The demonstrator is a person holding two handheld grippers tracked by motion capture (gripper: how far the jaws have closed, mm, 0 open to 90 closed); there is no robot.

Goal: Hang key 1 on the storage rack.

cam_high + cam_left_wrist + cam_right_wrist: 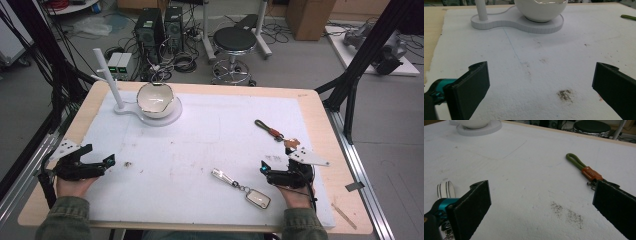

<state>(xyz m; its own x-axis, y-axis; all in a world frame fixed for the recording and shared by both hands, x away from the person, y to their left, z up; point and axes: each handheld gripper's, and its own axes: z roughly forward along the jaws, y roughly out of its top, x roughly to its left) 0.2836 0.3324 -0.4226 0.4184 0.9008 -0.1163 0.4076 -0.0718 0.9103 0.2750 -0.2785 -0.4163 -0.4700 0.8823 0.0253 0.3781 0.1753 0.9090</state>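
Worktop (320, 107): wooden, covered by a white foam sheet (210, 145); both hands rest at its near edge.
White bowl on a stand with a post (156, 100): far off at 11 o'clock, the likely drop spot, I'd guess.
Left gripper (102, 163): at 8 o'clock, jaws spread wide, nothing between them.
Right gripper (267, 170): at 4 o'clock, jaws released and empty.
Silver key fob on a ring (242, 187): just beside the right gripper, at 5 o'clock; approach low and pinch the body squarely.
Green loop strap with an orange band (584, 168): near, at 2 o'clock.
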